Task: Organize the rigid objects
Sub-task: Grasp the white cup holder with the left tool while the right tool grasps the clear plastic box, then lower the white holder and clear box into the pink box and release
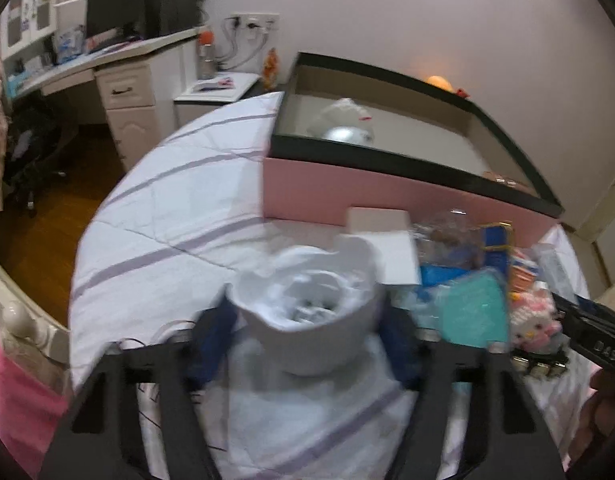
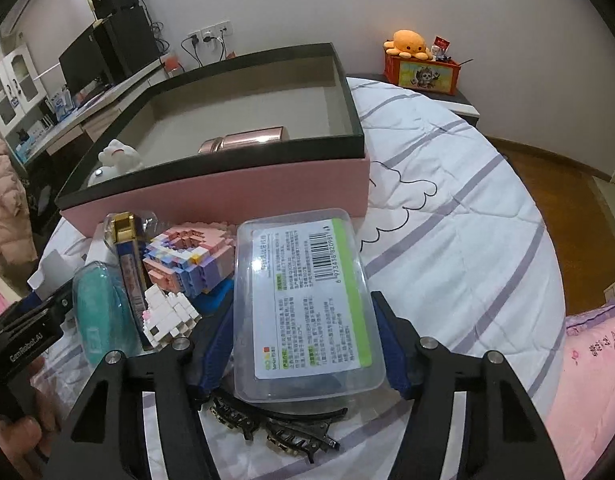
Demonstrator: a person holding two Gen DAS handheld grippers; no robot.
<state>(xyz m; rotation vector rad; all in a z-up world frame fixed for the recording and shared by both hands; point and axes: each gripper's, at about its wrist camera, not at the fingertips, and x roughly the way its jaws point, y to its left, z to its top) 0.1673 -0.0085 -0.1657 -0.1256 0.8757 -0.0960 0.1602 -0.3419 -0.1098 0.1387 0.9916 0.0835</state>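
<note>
The right gripper (image 2: 307, 344) has its blue pads against the long sides of the clear, labelled plastic case (image 2: 303, 304) lying on the striped quilt (image 2: 459, 240) before the pink box (image 2: 227, 188) (light, stiff, slippery, best pinched mid-length), while the left gripper (image 1: 307, 344) clamps a white rounded bowl-like thing (image 1: 307, 320).

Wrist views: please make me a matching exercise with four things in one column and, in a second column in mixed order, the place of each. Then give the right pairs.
Things
1. clear box
2. white bowl
3. flask
4. hair clip

Places
a. inside the pink box
b. between the fingers of the left gripper
c. on the quilt, at the clear box's near end
d. between the fingers of the right gripper

Pairs: 1-d, 2-b, 3-a, 4-c
</note>
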